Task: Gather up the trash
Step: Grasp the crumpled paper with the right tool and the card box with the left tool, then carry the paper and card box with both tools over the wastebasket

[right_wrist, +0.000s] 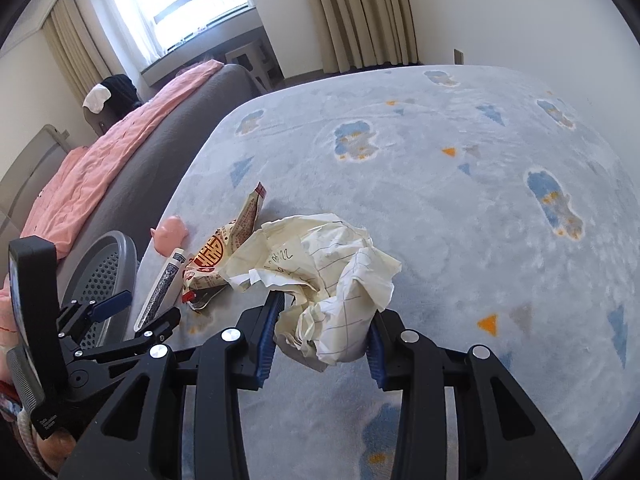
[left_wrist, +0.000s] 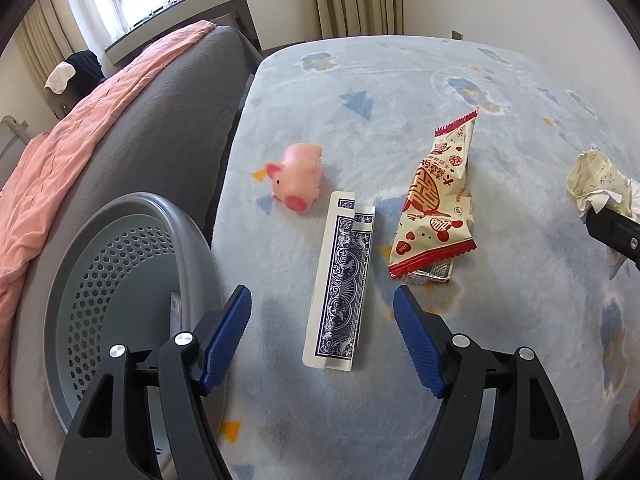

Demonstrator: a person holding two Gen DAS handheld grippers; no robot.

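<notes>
Right wrist view had the right gripper [right_wrist: 322, 328] clamped on a crumpled sheet of lined paper [right_wrist: 320, 276], its blue pads pressing the wad from both sides above the pale blue patterned rug [right_wrist: 460, 208]. Left wrist view showed the left gripper [left_wrist: 322, 312] spread wide with nothing held, its fingertips either side of a folded blue-backed playing card [left_wrist: 340, 280] lying flat on the rug. Just right of the card lay a red-and-cream snack wrapper [left_wrist: 436, 204], a pink toy pig [left_wrist: 298, 176] sat beyond it, and a grey perforated basket [left_wrist: 120, 280] stood at the rug's left edge beside a grey sofa [left_wrist: 160, 120].
</notes>
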